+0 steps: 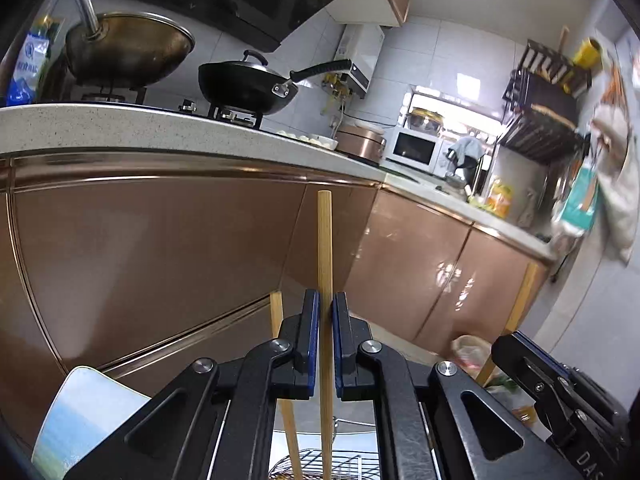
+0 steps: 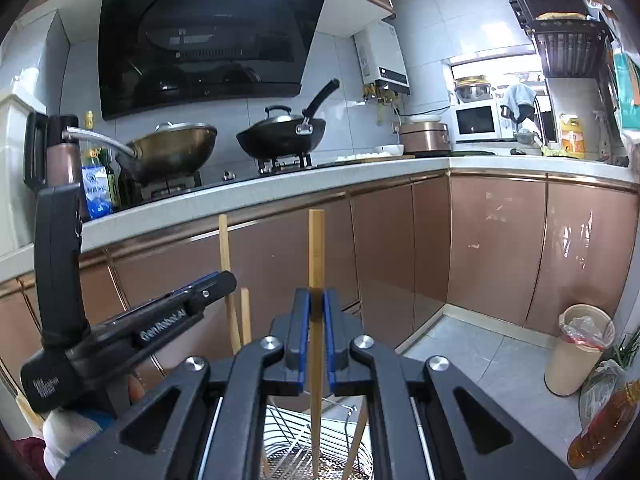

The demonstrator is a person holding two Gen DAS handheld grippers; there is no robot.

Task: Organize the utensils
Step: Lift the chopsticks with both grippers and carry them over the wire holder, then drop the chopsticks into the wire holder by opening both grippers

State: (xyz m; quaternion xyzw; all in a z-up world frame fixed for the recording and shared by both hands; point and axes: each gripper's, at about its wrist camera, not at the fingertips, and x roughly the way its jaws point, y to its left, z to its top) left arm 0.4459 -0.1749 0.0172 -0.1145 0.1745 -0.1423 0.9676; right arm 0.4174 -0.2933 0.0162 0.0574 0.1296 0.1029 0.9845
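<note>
Both tongs were clamped on upright chopsticks: left tongs [image 1: 326,312] on one chopstick [image 1: 325,248], right tongs [image 2: 316,304] on another [image 2: 316,252], above a wire rack [image 2: 296,440]. Best lowered vertically, slowly, without tilting.

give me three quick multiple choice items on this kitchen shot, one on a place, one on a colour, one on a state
1. Where does the black wok with the lid sit?
A. on the gas stove
B. on the floor
C. on top of the microwave

2. What colour are the lower cabinet doors?
A. white
B. green
C. copper brown

3. How do the right tongs stand?
A. wide open and empty
B. shut on a chopstick
C. shut on a spoon

Answers:
1. A, the black wok rests on a burner of the gas stove on the counter.
2. C, the lower cabinet doors are a glossy copper brown.
3. B, the right tongs have their blue pads pressed on an upright chopstick.
</note>
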